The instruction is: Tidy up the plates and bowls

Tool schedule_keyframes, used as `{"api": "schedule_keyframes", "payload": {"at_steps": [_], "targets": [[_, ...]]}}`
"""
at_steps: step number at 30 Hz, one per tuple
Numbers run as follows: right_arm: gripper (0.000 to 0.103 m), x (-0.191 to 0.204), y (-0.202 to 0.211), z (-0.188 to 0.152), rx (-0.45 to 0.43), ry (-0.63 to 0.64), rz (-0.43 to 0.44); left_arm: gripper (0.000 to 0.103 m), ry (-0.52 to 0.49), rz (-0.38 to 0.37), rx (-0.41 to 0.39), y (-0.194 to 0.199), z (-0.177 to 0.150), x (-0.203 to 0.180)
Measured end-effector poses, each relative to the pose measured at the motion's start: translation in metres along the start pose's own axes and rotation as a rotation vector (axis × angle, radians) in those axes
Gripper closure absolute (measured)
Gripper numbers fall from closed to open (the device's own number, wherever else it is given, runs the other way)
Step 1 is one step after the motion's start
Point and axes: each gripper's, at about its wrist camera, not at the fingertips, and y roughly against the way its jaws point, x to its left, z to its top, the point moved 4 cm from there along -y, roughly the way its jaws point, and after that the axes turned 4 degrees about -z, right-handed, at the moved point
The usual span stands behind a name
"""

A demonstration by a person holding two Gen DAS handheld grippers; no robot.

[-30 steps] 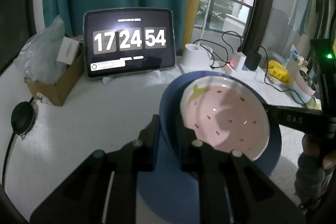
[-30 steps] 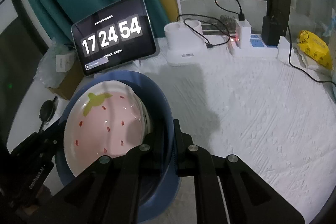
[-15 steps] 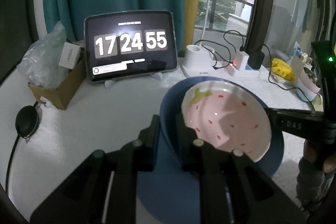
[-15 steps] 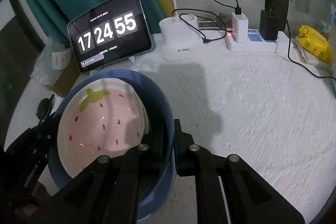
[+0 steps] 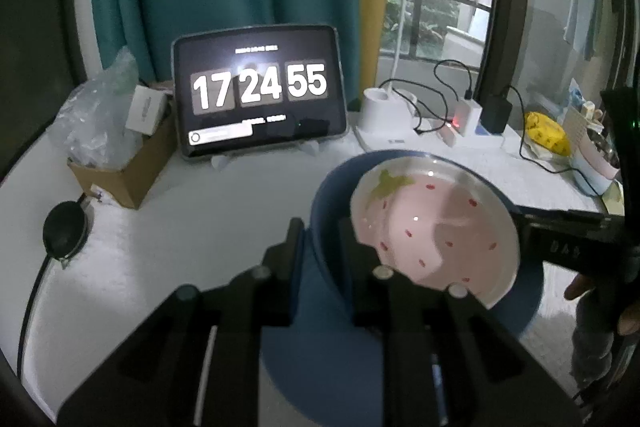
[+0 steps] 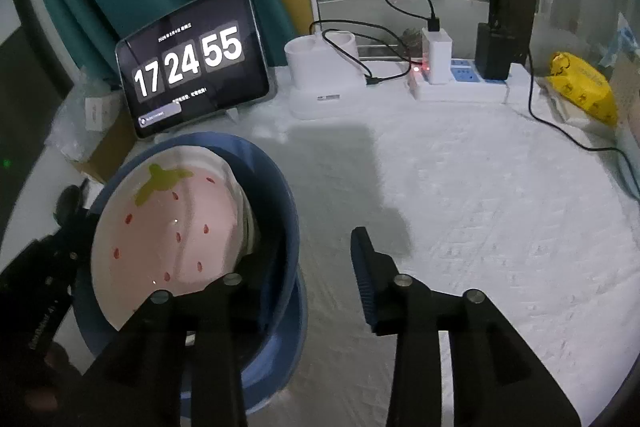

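Observation:
A blue bowl (image 5: pixel 324 291) stands on the white tablecloth with a pink strawberry-pattern bowl (image 5: pixel 440 227) tilted inside it. My left gripper (image 5: pixel 320 235) is shut on the blue bowl's near rim, one finger inside and one outside. In the right wrist view the blue bowl (image 6: pixel 280 211) and the pink bowl (image 6: pixel 172 227) sit at lower left. My right gripper (image 6: pixel 316 259) is open: its left finger is inside the blue bowl, its right finger (image 6: pixel 364 267) stands apart outside the rim.
A tablet clock (image 5: pixel 260 91) stands at the back. A cardboard box with a plastic bag (image 5: pixel 116 143) is at back left, a lamp base (image 6: pixel 324 79), power strip (image 6: pixel 460 83) and cables at the back, a yellow packet (image 6: pixel 584 87) at right.
My right gripper has opened and let go of the blue bowl's rim. The left gripper keeps its hold on the bowl. The clock went from 54 to 55.

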Motion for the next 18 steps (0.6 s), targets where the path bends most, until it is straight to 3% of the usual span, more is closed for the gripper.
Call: {"api": "schedule_keyframes", "payload": {"at_steps": [18], "targets": [[0.054, -0.002, 0.038, -0.004, -0.08, 0.036, -0.025, 0.056, -0.009, 0.012, -0.045, 0.031, 0.004, -0.012]]}}
